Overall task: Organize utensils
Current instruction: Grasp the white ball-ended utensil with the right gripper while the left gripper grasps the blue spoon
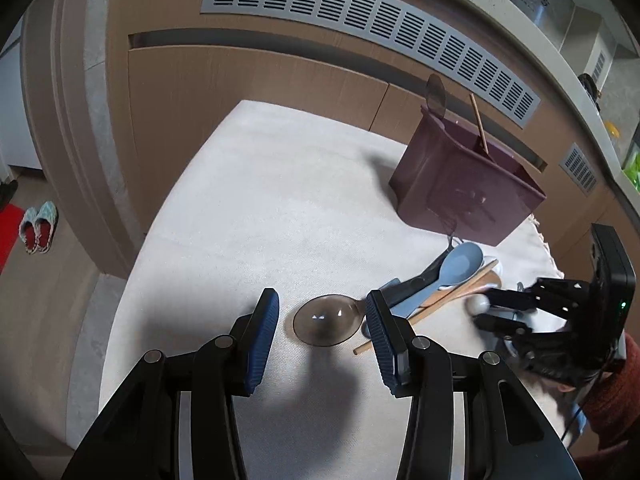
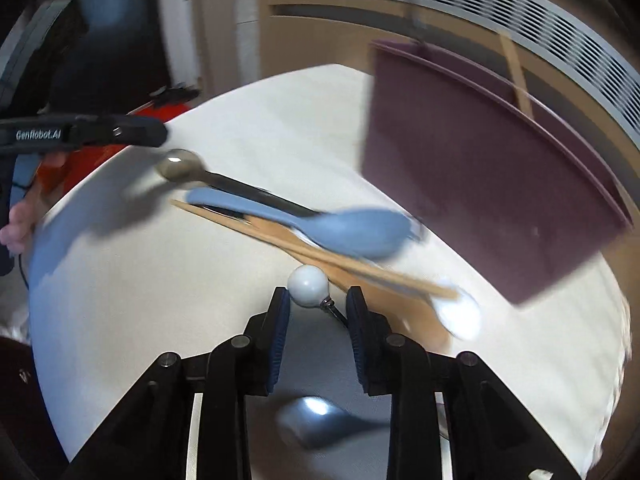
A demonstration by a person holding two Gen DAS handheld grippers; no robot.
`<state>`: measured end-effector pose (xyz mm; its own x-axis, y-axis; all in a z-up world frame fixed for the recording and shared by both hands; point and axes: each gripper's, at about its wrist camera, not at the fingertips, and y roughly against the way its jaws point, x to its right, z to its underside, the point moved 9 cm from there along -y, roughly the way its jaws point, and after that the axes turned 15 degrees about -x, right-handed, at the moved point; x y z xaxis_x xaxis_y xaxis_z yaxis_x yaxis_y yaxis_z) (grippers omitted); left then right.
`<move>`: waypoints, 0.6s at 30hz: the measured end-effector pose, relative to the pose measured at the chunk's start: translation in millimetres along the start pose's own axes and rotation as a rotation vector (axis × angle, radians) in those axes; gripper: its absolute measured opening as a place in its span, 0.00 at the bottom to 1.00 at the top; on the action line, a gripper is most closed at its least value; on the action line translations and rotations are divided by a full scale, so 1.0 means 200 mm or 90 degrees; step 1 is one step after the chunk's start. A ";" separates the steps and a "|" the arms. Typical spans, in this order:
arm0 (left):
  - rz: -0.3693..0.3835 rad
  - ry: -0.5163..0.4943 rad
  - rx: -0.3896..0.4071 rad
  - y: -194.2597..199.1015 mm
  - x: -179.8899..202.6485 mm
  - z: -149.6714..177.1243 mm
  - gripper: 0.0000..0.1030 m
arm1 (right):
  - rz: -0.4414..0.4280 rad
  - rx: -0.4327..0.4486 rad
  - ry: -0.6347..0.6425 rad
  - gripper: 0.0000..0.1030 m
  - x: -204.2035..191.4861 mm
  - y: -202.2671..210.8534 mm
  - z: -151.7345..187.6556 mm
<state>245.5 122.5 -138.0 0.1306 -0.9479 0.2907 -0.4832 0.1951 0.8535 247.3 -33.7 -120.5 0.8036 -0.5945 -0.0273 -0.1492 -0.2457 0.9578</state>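
A maroon utensil holder (image 1: 464, 188) stands at the table's far right with a spoon and a chopstick (image 1: 479, 122) upright in it; it also shows in the right wrist view (image 2: 480, 172). A pile lies in front of it: a blue spoon (image 1: 448, 272), wooden chopsticks (image 1: 432, 304), a clear smoky spoon (image 1: 324, 320). My left gripper (image 1: 322, 312) is open around that smoky spoon's bowl. My right gripper (image 2: 318, 312) is open around the thin shaft of a utensil with a white ball end (image 2: 308, 285); its dark head (image 2: 316, 420) lies under the gripper.
A white cloth (image 1: 260, 208) covers the table. Wooden cabinets with a grey vent (image 1: 360, 28) stand behind. Slippers (image 1: 38, 228) lie on the floor to the left. In the right wrist view the other hand-held gripper (image 2: 80, 134) hangs over the table's left side.
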 end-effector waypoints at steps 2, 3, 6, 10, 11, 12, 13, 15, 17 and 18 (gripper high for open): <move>0.004 -0.002 -0.009 -0.03 0.01 0.00 0.45 | -0.013 -0.006 -0.037 0.28 0.05 0.01 0.06; 0.007 -0.003 -0.012 -0.04 0.02 0.00 0.45 | -0.025 -0.004 -0.057 0.29 0.06 0.02 0.09; 0.013 -0.013 -0.019 -0.06 0.07 0.00 0.45 | -0.050 -0.004 -0.099 0.30 0.08 0.04 0.14; -0.001 -0.037 -0.021 -0.05 0.14 -0.01 0.45 | -0.021 -0.004 -0.071 0.30 0.08 0.02 0.12; -0.002 -0.048 -0.020 -0.05 0.15 -0.01 0.45 | -0.002 -0.004 -0.045 0.29 0.07 0.02 0.11; -0.001 -0.055 -0.020 -0.05 0.16 -0.01 0.45 | 0.010 -0.002 -0.023 0.28 0.05 0.02 0.10; -0.001 -0.063 -0.021 -0.05 0.18 0.00 0.45 | 0.015 -0.002 -0.011 0.27 0.03 0.01 0.10; -0.004 -0.080 -0.023 -0.05 0.21 0.00 0.45 | 0.005 -0.010 -0.001 0.19 0.02 0.01 0.07; 0.000 -0.104 -0.025 -0.05 0.26 0.00 0.45 | -0.011 -0.015 -0.014 0.19 0.03 0.03 0.06; 0.004 -0.119 -0.028 -0.06 0.30 -0.01 0.45 | -0.017 -0.002 -0.027 0.19 0.04 0.06 0.05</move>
<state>260.6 63.8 -130.4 -0.0370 -0.9760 0.2148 -0.4454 0.2086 0.8707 246.4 -50.0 -112.0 0.7825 -0.6192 -0.0656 -0.1253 -0.2597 0.9575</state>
